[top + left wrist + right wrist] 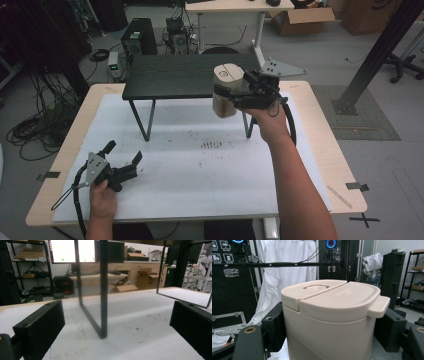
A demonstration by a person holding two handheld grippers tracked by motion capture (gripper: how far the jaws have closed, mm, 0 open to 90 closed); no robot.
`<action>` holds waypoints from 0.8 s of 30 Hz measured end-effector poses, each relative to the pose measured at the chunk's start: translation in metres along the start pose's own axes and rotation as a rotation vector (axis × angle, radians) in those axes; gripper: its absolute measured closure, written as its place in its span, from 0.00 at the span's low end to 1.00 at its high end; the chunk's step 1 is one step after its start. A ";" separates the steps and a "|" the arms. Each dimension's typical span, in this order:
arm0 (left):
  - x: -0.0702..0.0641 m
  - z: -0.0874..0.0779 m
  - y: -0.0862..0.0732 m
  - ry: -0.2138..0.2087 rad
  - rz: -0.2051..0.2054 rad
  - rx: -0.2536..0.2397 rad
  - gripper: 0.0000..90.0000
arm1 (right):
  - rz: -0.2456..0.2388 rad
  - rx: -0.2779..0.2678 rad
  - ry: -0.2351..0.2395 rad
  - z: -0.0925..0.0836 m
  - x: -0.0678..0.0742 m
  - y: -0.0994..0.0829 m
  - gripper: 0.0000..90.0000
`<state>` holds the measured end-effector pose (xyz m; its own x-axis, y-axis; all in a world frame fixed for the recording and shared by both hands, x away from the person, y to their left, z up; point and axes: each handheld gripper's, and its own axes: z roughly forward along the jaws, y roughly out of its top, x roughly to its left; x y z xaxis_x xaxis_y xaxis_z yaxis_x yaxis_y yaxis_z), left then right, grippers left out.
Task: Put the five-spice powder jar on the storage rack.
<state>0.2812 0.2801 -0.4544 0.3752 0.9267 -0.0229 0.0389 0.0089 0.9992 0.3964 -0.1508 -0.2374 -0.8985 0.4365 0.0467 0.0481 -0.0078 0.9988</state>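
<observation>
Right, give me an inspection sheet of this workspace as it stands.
Surface: wooden table under a white mat, scuffed with dark specks.
Job's things: beige lidded canister, upright, held in the air beside a small black stand.
Clutter: nothing seen.
Grippers: right gripper shut on the canister's sides; left gripper open, low over the mat, nothing between its jaws.
Cables: one trails from each gripper; loose coils on the floor at left.
Surroundings: computer tower, cardboard boxes, second desk.

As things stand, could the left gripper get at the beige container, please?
Probably not: the beige container is clamped aloft in the right gripper beside the black shelf, far from the open left gripper.
</observation>
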 end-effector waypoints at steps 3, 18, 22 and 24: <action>0.000 0.000 0.000 0.000 0.000 0.000 0.00 | 0.000 0.000 -0.006 0.000 -0.003 0.004 0.27; 0.000 0.000 0.000 0.000 -0.002 -0.001 0.00 | 0.017 -0.015 -0.054 0.001 -0.018 0.018 0.27; 0.000 0.000 0.000 -0.001 -0.003 0.001 0.00 | 0.024 -0.013 -0.061 0.004 -0.021 0.020 0.27; 0.000 0.000 0.000 0.000 -0.003 0.000 0.00 | 0.030 -0.009 -0.074 0.008 -0.025 0.020 0.27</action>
<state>0.2813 0.2801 -0.4544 0.3756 0.9264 -0.0258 0.0398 0.0118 0.9991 0.4233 -0.1546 -0.2186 -0.8618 0.5015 0.0762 0.0705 -0.0304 0.9971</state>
